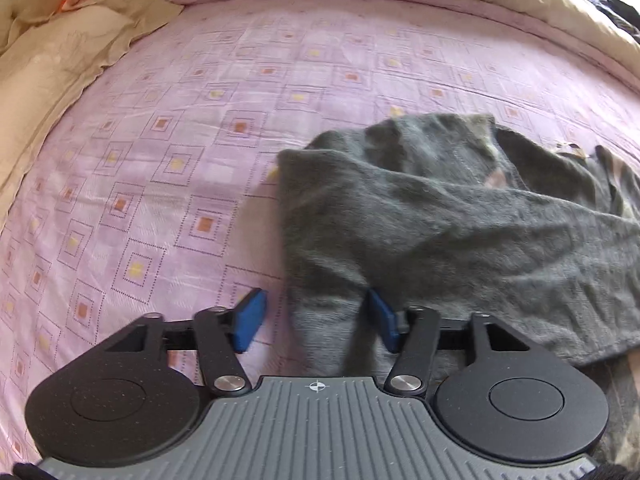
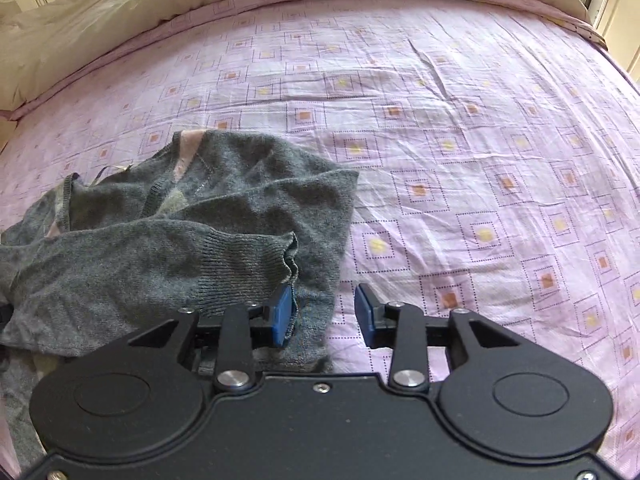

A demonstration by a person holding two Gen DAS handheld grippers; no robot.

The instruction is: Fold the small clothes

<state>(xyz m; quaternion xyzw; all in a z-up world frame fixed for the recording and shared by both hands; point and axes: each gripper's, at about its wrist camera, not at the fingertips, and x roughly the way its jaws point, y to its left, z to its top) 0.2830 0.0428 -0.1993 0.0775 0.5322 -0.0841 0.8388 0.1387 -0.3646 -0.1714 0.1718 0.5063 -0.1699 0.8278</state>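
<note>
A small grey knit sweater with pink and beige patches lies rumpled on the pink patterned bedsheet. My left gripper is open, and the sweater's left edge lies between its blue pads. In the right wrist view the sweater lies at the left, one sleeve with a ribbed cuff folded across it. My right gripper is open over the sweater's right edge, its left pad against the cloth by the cuff.
A cream duvet is bunched along the far and left sides of the bed, and shows in the right wrist view too. The sheet stretches flat to the right of the sweater. The bed's right edge is near.
</note>
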